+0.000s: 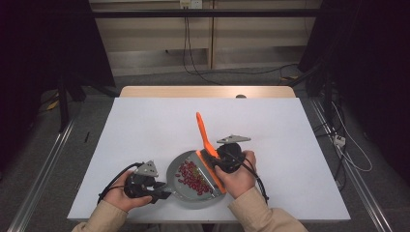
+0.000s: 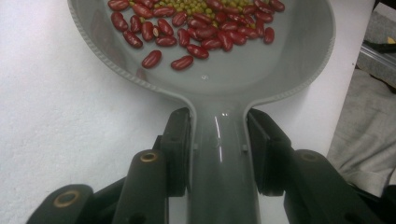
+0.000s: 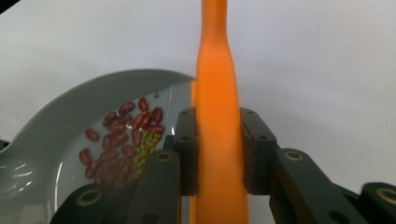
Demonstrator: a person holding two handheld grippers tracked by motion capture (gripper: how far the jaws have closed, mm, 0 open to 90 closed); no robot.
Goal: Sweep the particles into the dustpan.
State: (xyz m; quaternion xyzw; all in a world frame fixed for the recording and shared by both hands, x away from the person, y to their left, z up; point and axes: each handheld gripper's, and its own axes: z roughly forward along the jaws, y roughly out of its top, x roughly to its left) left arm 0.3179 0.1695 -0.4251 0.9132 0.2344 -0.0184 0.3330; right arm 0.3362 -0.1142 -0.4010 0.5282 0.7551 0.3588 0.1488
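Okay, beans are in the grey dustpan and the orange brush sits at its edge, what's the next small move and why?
Probably draw the orange brush a little further into the grey dustpan. The right claw grips the brush's handle, the left claw clamps the pan's handle, and the red beans lie by the brush edge.

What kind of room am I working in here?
Probably a lab or recording bay, not a kitchen: a bare white table, dark curtains on both sides, and loose cables running from wall sockets across the grey floor.

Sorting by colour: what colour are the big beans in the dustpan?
Dark red beans, clearest in the left gripper view.
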